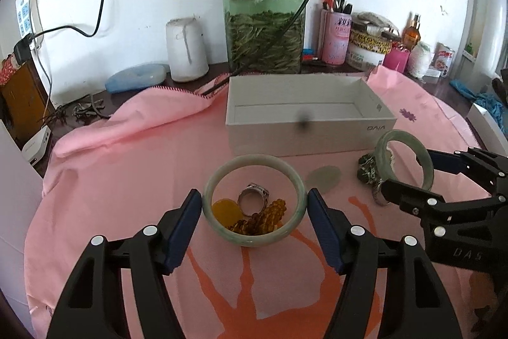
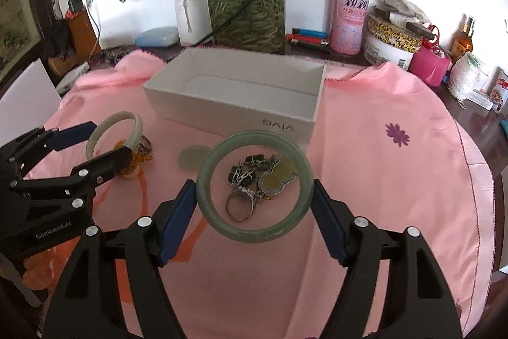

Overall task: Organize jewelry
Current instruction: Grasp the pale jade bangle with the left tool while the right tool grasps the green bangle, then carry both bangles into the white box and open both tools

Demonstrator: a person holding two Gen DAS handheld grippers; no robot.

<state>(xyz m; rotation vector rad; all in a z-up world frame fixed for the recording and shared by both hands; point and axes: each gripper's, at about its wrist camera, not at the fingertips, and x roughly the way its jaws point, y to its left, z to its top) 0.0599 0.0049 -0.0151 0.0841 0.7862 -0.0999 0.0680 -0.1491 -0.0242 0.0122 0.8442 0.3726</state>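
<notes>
Your left claw (image 1: 254,212) clamps a pale green bangle (image 1: 254,199) across its width, above a ring (image 1: 252,199) and amber beads (image 1: 257,220). Your right claw (image 2: 254,205) grips a second bangle (image 2: 254,185) above a chain (image 2: 247,172). Behind both, an open white box (image 2: 235,91) sits on the pink cloth (image 2: 397,180).

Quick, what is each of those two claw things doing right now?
Left gripper: fingers closed on a pale green bangle.
Right gripper: fingers closed on a second green bangle.

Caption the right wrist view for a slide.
Right gripper clamps a jade bangle above loose jewelry, white box behind.
</notes>
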